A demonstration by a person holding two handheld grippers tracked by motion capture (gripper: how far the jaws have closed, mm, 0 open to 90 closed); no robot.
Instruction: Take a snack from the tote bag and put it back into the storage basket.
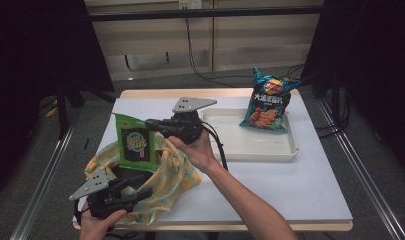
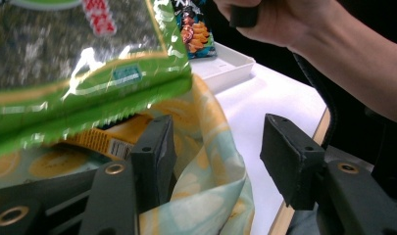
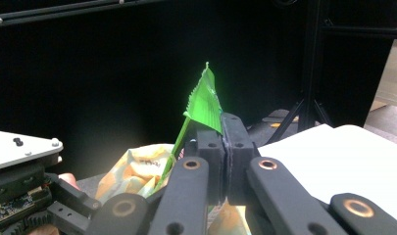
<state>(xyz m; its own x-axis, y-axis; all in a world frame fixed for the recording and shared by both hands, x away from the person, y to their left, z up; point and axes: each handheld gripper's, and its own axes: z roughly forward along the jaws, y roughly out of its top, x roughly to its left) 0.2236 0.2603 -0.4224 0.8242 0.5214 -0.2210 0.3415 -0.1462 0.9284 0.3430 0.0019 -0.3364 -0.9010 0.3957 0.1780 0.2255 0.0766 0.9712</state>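
Note:
A green seaweed snack packet (image 1: 135, 145) hangs upright over the mouth of a yellow-and-white patterned cloth bag (image 1: 176, 180). My right gripper (image 1: 154, 125) is shut on the packet's top corner; in the right gripper view the jaws (image 3: 224, 142) pinch the green edge (image 3: 204, 100). My left gripper (image 1: 139, 192) sits at the bag's near side. In the left gripper view its jaws (image 2: 215, 142) stand apart with the bag's rim (image 2: 206, 191) lying loose between them, against one pad. The packet's lower edge (image 2: 88, 93) hangs just above. A yellow packet (image 2: 100, 139) lies inside the bag.
A blue chips bag (image 1: 267, 102) stands in a white tray (image 1: 260, 147) at the table's back right. The white table top (image 1: 290, 190) stretches right of the bag. A cable trails from the right gripper along the forearm (image 1: 240, 195).

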